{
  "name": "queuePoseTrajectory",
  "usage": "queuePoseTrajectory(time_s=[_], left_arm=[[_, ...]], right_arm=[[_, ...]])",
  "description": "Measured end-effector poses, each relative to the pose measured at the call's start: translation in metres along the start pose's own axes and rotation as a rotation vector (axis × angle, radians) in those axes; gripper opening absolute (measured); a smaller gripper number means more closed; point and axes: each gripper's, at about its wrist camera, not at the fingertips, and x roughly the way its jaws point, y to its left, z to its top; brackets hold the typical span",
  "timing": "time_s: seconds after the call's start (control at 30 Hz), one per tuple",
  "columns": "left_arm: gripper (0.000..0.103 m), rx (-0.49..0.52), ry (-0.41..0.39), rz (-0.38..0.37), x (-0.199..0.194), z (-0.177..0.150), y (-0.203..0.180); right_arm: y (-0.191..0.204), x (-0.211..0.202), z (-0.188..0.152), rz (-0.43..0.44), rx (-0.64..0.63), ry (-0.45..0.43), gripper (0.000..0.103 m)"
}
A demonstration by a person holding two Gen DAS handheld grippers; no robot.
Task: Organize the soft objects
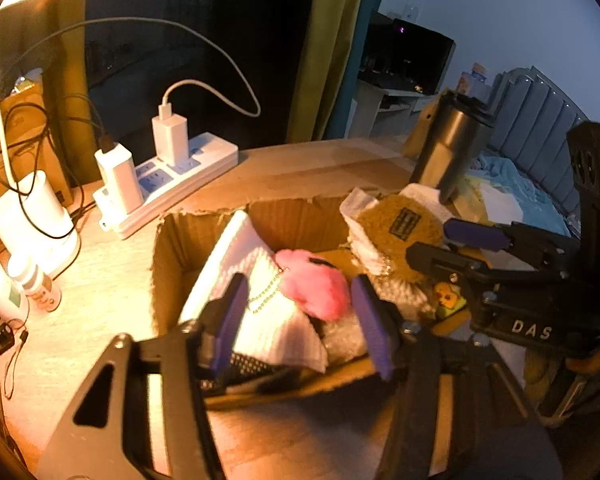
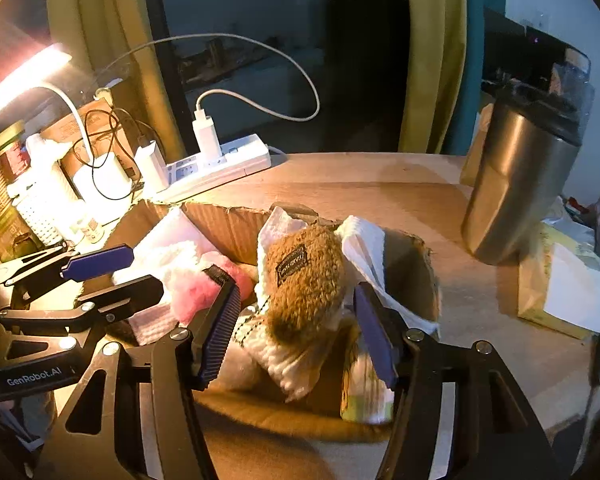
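Note:
An open cardboard box on the wooden desk holds soft items. A pink plush with a bead chain lies on white foam sheets. My left gripper stands open, one purple pad on each side of the pink plush and neither touching it. A brown plush with a black label rests on white tissue at the box's right end. My right gripper is open around it, pads clear of the fur. Each gripper also shows in the other's view, the right gripper and the left gripper.
A white power strip with chargers and cables lies behind the box. A steel tumbler stands at the right, a yellow-white paper packet beside it. A lamp base and small bottles crowd the left.

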Motion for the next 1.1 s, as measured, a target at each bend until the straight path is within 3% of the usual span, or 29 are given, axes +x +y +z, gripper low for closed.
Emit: queuePoseTrajectory(time_s=[0.03,1.1], left_arm=[[0.070,0.000,-0.003,0.000,-0.003,-0.001,-0.001],[0.072,0.007,-0.161,-0.021,-0.139,-0.059,-0.026]], right_arm=[[0.001,-0.004,-0.001,-0.004,0.002,-0.004,0.062],[0.046,-0.137,-0.059,-0.078,-0.009,-0.151,0.064]])
